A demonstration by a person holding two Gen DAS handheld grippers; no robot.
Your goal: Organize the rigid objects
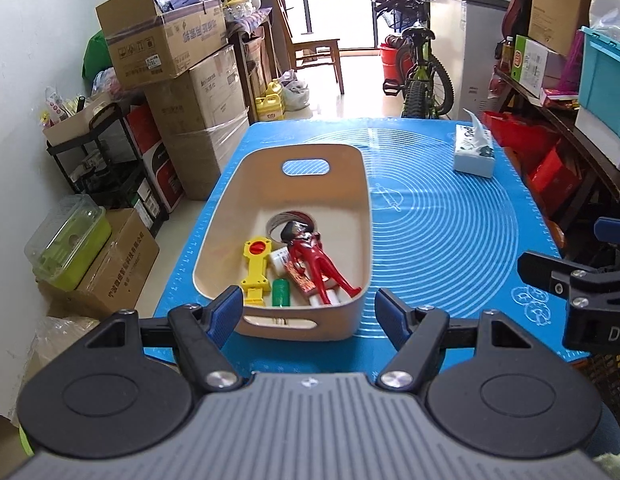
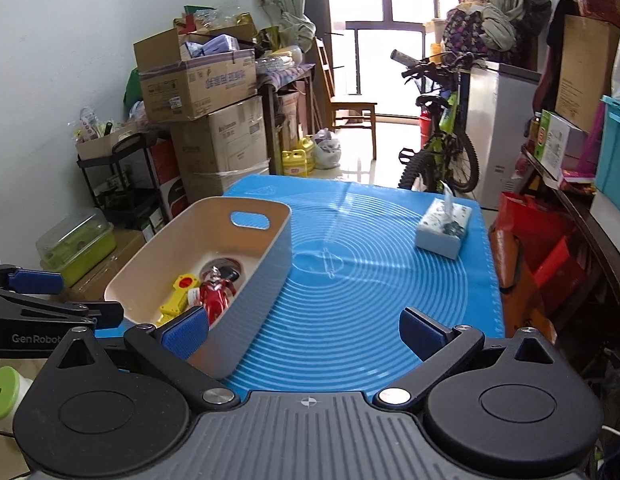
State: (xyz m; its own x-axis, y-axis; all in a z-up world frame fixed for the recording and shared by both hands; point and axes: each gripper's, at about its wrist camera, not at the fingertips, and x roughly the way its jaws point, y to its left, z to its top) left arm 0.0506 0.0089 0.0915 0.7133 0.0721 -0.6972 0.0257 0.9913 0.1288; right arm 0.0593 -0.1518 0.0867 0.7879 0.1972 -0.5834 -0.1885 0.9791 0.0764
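bin: beige plastic bin [image 1: 352, 200] with cut-out handles, on blue baking mat [image 1: 450, 232], left half of table; long axis runs away from cameras
bin contents: red figure [image 1: 316, 258], yellow toy tool [image 1: 255, 268], green cylinder [image 1: 281, 292], round tape roll [image 1: 276, 222], small white and red packs under the figure; all lie on the bin floor
left wrist only: near handle slot and whole bin floor visible, incl. green cylinder and tape roll ring; right gripper body enters at right edge
right wrist only: bin outer side wall [image 2: 254, 304] is grey; bin floor half hidden by the near pad, only red figure [image 2: 216, 294] and yellow toy tool [image 2: 178, 298] clear; left gripper body at left edge; green-lidded white tub at bottom left off the table
both views: tissue box [image 2: 444, 228] at far right of mat, well apart from bin
left gripper: left gripper [image 1: 308, 312] jaws apart, empty; near end of bin sits between the blue pads in view, pads not touching it
right gripper: right gripper [image 2: 306, 334] jaws wide apart, empty, over bare mat; bin's near right corner just beside its left pad, contact unclear
background: stacked cartons, bicycle, chair, not on table
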